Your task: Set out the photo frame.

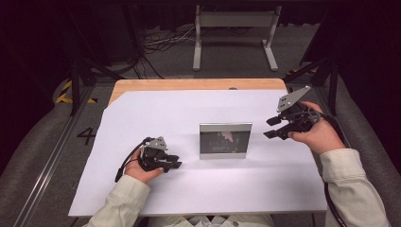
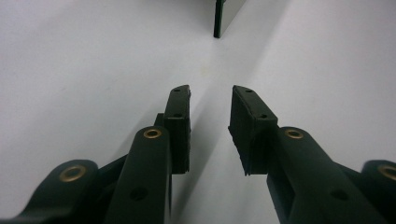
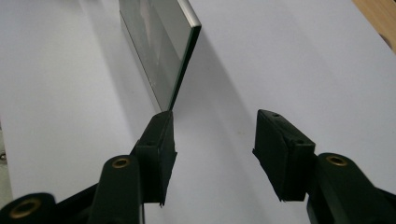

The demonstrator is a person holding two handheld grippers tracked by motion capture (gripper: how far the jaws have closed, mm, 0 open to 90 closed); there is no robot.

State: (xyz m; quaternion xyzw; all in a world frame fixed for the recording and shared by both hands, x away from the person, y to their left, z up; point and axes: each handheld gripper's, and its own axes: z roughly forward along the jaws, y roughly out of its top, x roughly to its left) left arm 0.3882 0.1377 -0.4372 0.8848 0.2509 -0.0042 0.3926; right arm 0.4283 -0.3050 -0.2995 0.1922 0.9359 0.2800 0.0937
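Observation:
A silver-framed picture frame (image 1: 225, 140) stands upright in the middle of the white sheet (image 1: 156, 113), its dark glass towards the person. My left gripper (image 1: 176, 165) lies low on the sheet to the frame's left, its jaws apart with nothing between them (image 2: 210, 100); a thin edge of the frame (image 2: 218, 18) shows far ahead. My right gripper (image 1: 271, 127) is held above the sheet to the frame's right, pointing at it, jaws wide and empty (image 3: 215, 128). In the right gripper view the frame (image 3: 161, 51) stands edge-on just beyond the left jaw.
The white sheet covers most of a wooden table (image 1: 189, 84). Behind the table stand a grey metal stand (image 1: 234, 33) and loose cables (image 1: 161, 42) on the floor. Dark tripod legs (image 1: 312, 71) flank the table's far corners.

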